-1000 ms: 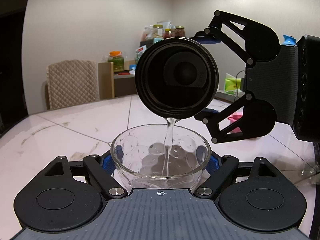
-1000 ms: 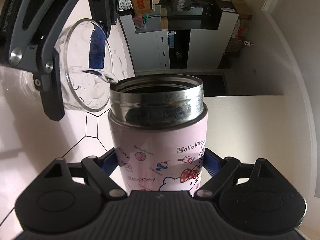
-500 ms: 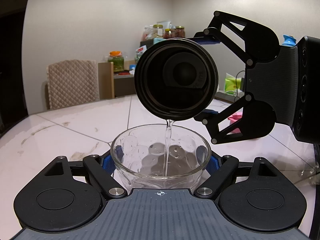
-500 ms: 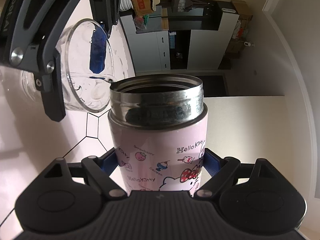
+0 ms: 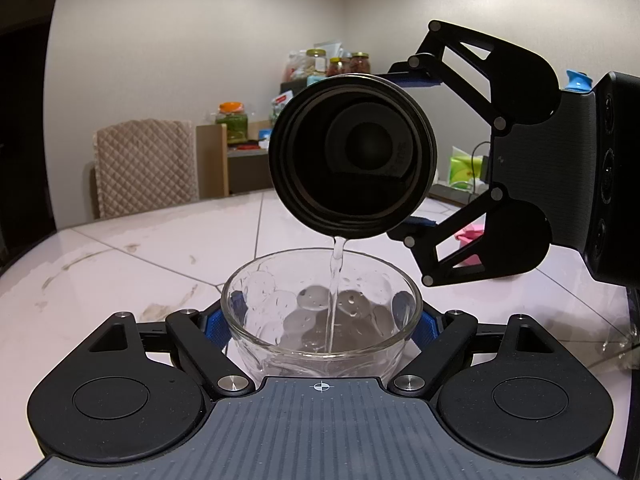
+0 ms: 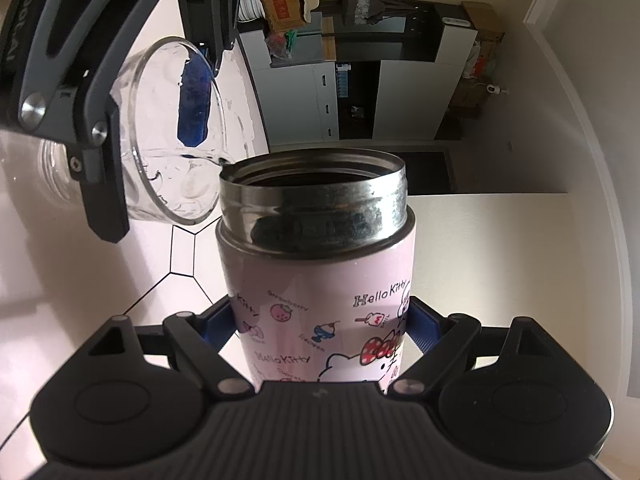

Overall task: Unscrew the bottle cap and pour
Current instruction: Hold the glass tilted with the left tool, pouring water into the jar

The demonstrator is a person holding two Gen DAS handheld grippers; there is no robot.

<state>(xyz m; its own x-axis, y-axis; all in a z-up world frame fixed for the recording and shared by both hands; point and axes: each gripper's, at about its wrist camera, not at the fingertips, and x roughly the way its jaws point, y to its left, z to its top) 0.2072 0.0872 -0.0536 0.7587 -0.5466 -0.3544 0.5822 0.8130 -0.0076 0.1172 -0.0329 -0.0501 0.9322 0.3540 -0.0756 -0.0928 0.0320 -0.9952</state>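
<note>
Nothing changed: we kept pouring, right gripper (image 6: 324, 330) pinching bottle (image 6: 320, 280) frame-center, left gripper (image 5: 322, 322) pinching bowl (image 5: 280, 344); stream steady.

We look close along each wrist's fingers; both views share the glass bowl (image 5: 322, 312) and, seemingly, the table (image 5: 132, 248).

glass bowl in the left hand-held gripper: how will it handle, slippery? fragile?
Likely slippery: the glass bowl is smooth, wet inside, and its wall curves under the blue pads. Probably fragile and stiff: clear glass, so squeezing harder is risky. It is likely getting heavier as water streams in from the bottle, so it may sag or shift.
</note>
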